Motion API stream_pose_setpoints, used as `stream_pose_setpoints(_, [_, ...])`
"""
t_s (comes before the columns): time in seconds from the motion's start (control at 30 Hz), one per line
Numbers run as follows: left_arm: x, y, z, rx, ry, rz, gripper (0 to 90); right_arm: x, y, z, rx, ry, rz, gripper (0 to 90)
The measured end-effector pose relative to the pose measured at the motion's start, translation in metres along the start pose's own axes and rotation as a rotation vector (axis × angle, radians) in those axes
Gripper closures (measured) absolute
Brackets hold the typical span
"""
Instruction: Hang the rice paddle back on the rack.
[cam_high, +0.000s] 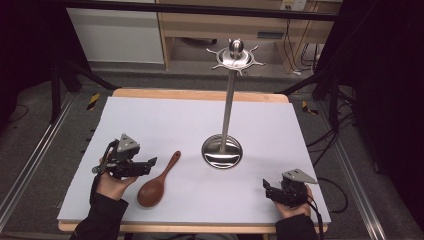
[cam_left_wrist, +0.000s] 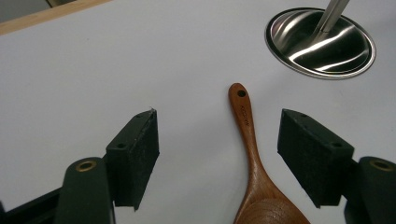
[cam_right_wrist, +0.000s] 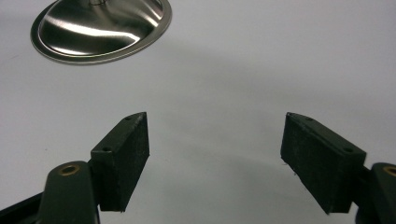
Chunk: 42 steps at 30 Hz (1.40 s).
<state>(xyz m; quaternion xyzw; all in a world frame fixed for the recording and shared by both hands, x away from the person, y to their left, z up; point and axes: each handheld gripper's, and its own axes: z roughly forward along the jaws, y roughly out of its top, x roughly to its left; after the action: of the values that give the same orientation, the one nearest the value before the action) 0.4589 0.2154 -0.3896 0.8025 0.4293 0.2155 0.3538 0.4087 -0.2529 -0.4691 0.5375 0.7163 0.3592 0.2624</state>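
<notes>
A brown wooden spoon (cam_high: 157, 184) lies on the white table top (cam_high: 165, 120), bowl toward the person, handle pointing toward the stand. In the left gripper view the spoon (cam_left_wrist: 250, 154) runs between the open jaws, nearer the right one, and the pads do not touch it. My left gripper (cam_high: 150, 164) sits just left of the spoon, held by a hand. A steel utensil stand (cam_high: 227, 100) with a round base (cam_high: 222, 151) and a hooked top ring (cam_high: 236, 57) rises mid-table. My right gripper (cam_high: 266, 187) stands open at the front right with nothing between its jaws.
The stand's shiny base (cam_left_wrist: 320, 43) lies ahead and right of the left gripper, and the same base (cam_right_wrist: 100, 28) lies ahead and left of the right gripper. Wooden table edges frame the white top. Metal rails and cables run along both sides on the floor.
</notes>
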Motion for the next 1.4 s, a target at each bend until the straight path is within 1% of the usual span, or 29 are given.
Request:
stream_pose_setpoints(0.03, [-0.001, 0.002, 0.003, 0.023, -0.002, 0.014, 28.9, 0.0, 0.0, 0.0, -0.001, 0.001, 0.0, 24.3])
stream_pose_setpoints(0.07, [-0.001, 0.002, 0.003, 0.023, -0.002, 0.014, 28.9, 0.0, 0.0, 0.0, -0.001, -0.001, -0.001, 24.3])
stream_pose_setpoints(0.1, [-0.003, 0.003, 0.006, 0.027, -0.006, 0.014, 29.0, 0.0, 0.0, 0.0, -0.003, 0.001, -0.003, 24.5])
stream_pose_setpoints(0.17, [-0.005, 0.004, 0.01, 0.045, -0.011, 0.017, 29.1, 0.0, 0.001, 0.0, -0.002, 0.002, -0.002, 24.7])
stream_pose_setpoints(0.27, [-0.006, 0.004, 0.015, 0.081, -0.017, 0.034, 29.5, 0.0, 0.001, 0.0, -0.008, -0.001, -0.007, 24.8])
stream_pose_setpoints(0.3, [-0.006, 0.004, 0.015, 0.081, -0.017, 0.034, 29.6, 0.0, 0.001, 0.0, -0.008, 0.001, -0.004, 24.9])
stream_pose_setpoints(0.33, [-0.007, 0.004, 0.019, 0.096, -0.022, 0.037, 29.8, 0.0, 0.001, 0.0, -0.007, 0.001, -0.001, 25.2])
stream_pose_setpoints(0.43, [-0.008, 0.004, 0.022, 0.108, -0.027, 0.035, 30.6, 0.0, 0.002, 0.0, -0.003, 0.002, -0.002, 26.0])
stream_pose_setpoints(0.47, [-0.009, 0.004, 0.025, 0.126, -0.033, 0.04, 30.9, 0.0, 0.001, 0.0, -0.001, 0.004, -0.005, 26.9])
stream_pose_setpoints(0.53, [-0.009, 0.004, 0.026, 0.131, -0.034, 0.044, 31.5, 0.0, 0.001, 0.001, 0.0, 0.006, -0.005, 27.5])
stream_pose_setpoints(0.63, [-0.011, 0.003, 0.031, 0.151, -0.041, 0.047, 33.3, 0.001, 0.001, 0.001, 0.003, 0.008, -0.007, 27.7])
stream_pose_setpoints(0.73, [-0.012, 0.003, 0.034, 0.164, -0.062, 0.045, 35.9, 0.001, 0.002, 0.001, 0.003, 0.009, -0.01, 28.3])
stream_pose_setpoints(0.77, [-0.012, 0.003, 0.034, 0.164, -0.062, 0.045, 36.4, 0.001, 0.002, 0.001, 0.003, 0.01, -0.01, 28.6])
stream_pose_setpoints(0.8, [-0.013, 0.003, 0.036, 0.174, -0.06, 0.053, 37.1, 0.001, 0.002, 0.001, 0.003, 0.011, -0.01, 28.8])
stream_pose_setpoints(1.0, [-0.015, 0.003, 0.041, 0.197, -0.072, 0.054, 40.7, 0.001, 0.002, 0.001, 0.004, 0.012, -0.011, 29.9])
stream_pose_setpoints(1.03, [-0.016, 0.003, 0.043, 0.212, -0.078, 0.059, 41.4, 0.001, 0.002, 0.001, 0.006, 0.016, -0.009, 30.1])
stream_pose_setpoints(1.1, [-0.017, 0.003, 0.045, 0.214, -0.078, 0.056, 42.1, 0.001, 0.002, 0.001, 0.007, 0.015, -0.009, 30.1])
stream_pose_setpoints(1.13, [-0.016, 0.003, 0.047, 0.234, -0.088, 0.056, 43.0, 0.001, 0.002, 0.001, 0.008, 0.013, -0.009, 30.1])
stream_pose_setpoints(1.17, [-0.017, 0.002, 0.048, 0.234, -0.088, 0.049, 43.6, 0.001, 0.002, 0.001, 0.008, 0.013, -0.009, 30.1])
stream_pose_setpoints(1.3, [-0.017, 0.002, 0.052, 0.26, -0.097, 0.048, 45.7, 0.001, 0.002, 0.001, 0.008, 0.015, -0.008, 30.5])
stream_pose_setpoints(1.37, [-0.018, 0.002, 0.053, 0.265, -0.097, 0.044, 46.2, 0.001, 0.001, 0.001, 0.009, 0.016, -0.007, 30.6])
stream_pose_setpoints(1.4, [-0.018, 0.002, 0.055, 0.279, -0.099, 0.046, 47.3, 0.001, 0.001, 0.001, 0.009, 0.017, -0.008, 30.6])
